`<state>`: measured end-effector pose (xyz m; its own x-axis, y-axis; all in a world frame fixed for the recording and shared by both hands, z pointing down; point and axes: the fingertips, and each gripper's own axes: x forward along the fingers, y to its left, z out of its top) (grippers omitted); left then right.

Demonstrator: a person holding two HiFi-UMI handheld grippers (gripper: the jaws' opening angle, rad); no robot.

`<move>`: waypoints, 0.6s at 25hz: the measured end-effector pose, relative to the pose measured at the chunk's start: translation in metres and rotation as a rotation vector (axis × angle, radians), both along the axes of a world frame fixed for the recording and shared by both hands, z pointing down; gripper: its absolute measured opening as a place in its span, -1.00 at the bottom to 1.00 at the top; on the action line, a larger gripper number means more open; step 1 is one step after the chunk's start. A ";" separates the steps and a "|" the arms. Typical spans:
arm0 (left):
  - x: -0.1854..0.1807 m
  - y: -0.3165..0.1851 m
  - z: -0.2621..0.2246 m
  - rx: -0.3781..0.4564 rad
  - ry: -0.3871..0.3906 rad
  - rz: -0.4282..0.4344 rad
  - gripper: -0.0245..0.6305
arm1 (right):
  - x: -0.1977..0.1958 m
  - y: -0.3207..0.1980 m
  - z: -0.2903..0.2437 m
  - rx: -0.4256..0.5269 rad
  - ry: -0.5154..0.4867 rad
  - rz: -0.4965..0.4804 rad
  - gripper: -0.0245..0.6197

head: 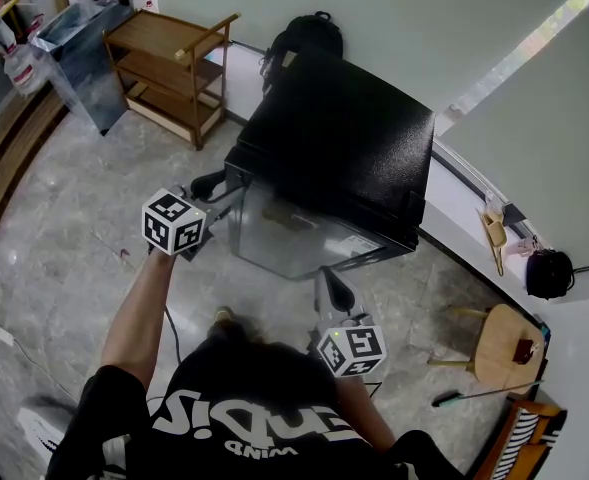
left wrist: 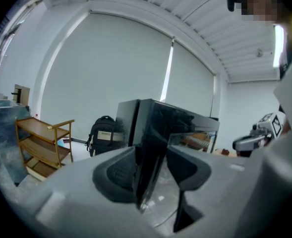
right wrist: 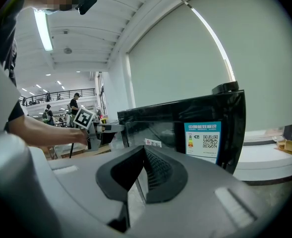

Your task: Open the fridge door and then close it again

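floor tiles [head: 64, 268] bear fridge [head: 334, 138], backpack [head: 309, 33], wooden shelf [head: 169, 73].

The bare left arm [head: 142, 313] reaches forward, almost straight; its grey two-jaw left gripper [head: 231, 196] points slightly below level, pads closed on the edge of the black fridge door [left wrist: 150, 128]; the grey right gripper [head: 324, 278], held close before the chest, tilts likewise, jaw tips together.

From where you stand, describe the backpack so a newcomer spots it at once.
Find the black fridge in the middle of the floor. Just behind it, next to the wooden shelf cart, sits the backpack. It is the only soft, rounded black thing there, with a pale label on it.
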<state>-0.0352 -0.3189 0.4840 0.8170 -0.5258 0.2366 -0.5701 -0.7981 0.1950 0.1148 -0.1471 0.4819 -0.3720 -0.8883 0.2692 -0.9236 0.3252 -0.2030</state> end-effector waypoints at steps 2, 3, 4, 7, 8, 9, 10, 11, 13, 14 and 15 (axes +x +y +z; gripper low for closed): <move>-0.001 0.001 0.000 0.000 0.000 -0.008 -0.33 | -0.002 0.000 -0.001 0.003 -0.001 -0.007 -0.93; -0.001 0.001 -0.001 0.000 -0.001 -0.012 -0.33 | -0.002 0.001 -0.002 0.003 0.000 -0.010 -0.93; -0.002 0.001 -0.001 0.000 -0.002 -0.016 -0.34 | -0.002 0.002 -0.002 0.004 0.001 -0.011 -0.93; -0.003 0.003 -0.002 0.000 -0.004 -0.027 -0.34 | 0.001 0.003 -0.003 0.005 0.000 -0.011 -0.93; -0.004 0.006 -0.002 0.000 -0.003 -0.030 -0.34 | 0.004 0.002 -0.003 0.005 -0.001 -0.011 -0.93; -0.005 0.010 -0.001 0.000 0.000 -0.034 -0.35 | 0.007 0.002 -0.002 0.004 -0.002 -0.011 -0.93; -0.005 0.015 -0.001 0.000 0.006 -0.040 -0.35 | 0.010 0.002 -0.001 0.003 -0.002 -0.012 -0.93; -0.006 0.020 -0.001 0.000 0.014 -0.051 -0.35 | 0.012 0.001 0.000 0.002 -0.001 -0.014 -0.93; -0.009 0.031 -0.002 0.002 0.023 -0.072 -0.35 | 0.010 0.002 0.000 0.003 0.002 -0.025 -0.93; -0.012 0.037 -0.002 0.003 0.022 -0.080 -0.35 | 0.007 0.003 0.000 0.005 0.003 -0.032 -0.93; -0.015 0.042 -0.002 0.004 0.021 -0.087 -0.35 | 0.005 0.005 -0.001 0.009 0.003 -0.038 -0.93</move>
<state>-0.0501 -0.2766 0.4819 0.7732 -0.5956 0.2179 -0.6329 -0.7467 0.2049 0.1195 -0.1417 0.4811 -0.4045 -0.8760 0.2626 -0.9112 0.3617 -0.1970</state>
